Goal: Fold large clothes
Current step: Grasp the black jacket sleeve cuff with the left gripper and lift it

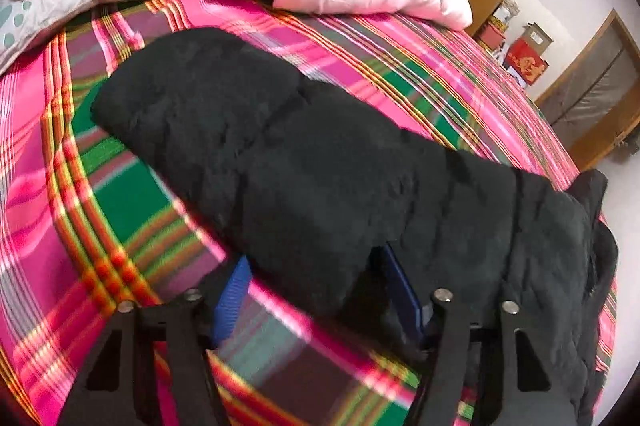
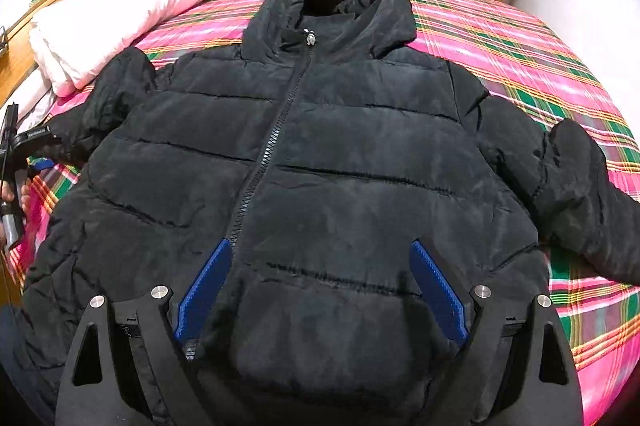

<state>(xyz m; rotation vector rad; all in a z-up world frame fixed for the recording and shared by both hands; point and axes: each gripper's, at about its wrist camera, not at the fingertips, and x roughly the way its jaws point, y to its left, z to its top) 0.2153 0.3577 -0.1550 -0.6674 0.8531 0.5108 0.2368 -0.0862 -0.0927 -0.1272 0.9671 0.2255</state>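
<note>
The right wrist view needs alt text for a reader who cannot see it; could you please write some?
A black puffer jacket, zipped to the collar, lies front-up with sleeves spread on a bed covered by a pink and green plaid blanket. The right gripper hangs over its hem with blue-padded jaws open, holding nothing. A folded white quilt sits at upper left.

Black puffer jacket (image 2: 320,154), zipped, front up, flat on bed, sleeves out, hood at far end
</note>
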